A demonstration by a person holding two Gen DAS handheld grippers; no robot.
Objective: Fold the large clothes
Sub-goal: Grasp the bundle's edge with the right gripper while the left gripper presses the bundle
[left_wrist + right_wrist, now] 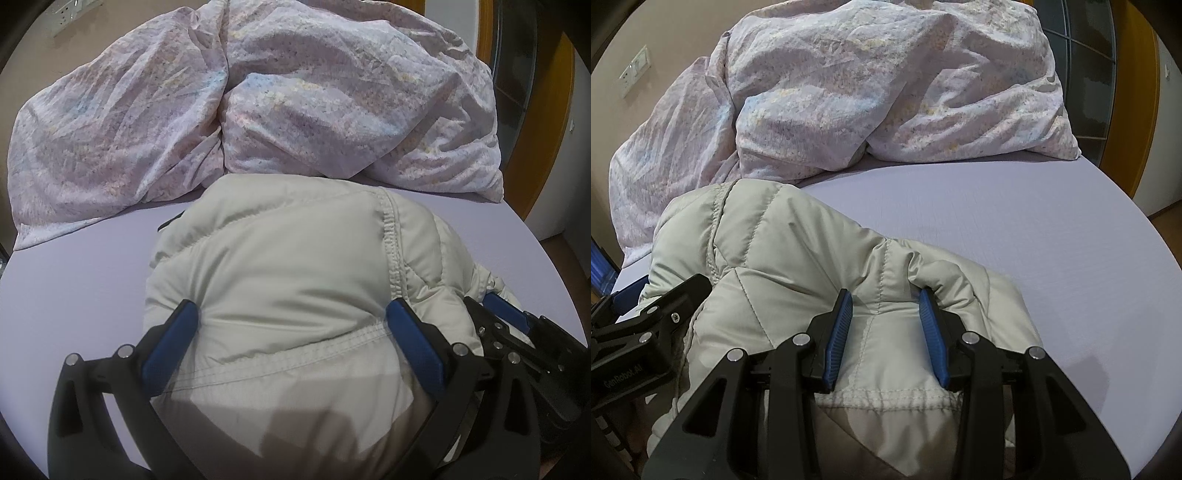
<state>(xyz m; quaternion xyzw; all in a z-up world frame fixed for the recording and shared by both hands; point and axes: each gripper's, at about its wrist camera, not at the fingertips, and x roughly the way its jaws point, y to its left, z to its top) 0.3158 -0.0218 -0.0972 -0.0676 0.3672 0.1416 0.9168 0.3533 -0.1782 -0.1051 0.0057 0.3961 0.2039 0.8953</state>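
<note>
A: The jacket [295,258] runs off the bottom edge of the left view, so its lower part stays unseen. Shadow darkens the fabric there.

B: In the right view the jacket [798,251] is also cut at the bottom, and the right hand-held gripper [886,314] covers part of it.

A: The duvet [258,96] hides the far end of the bed [74,280], and the top edge crops it.

B: The wall plate [635,72] is too small to read. The left hand-held gripper [646,314] is cut off by the left edge; its fingers can't be made out.
</note>
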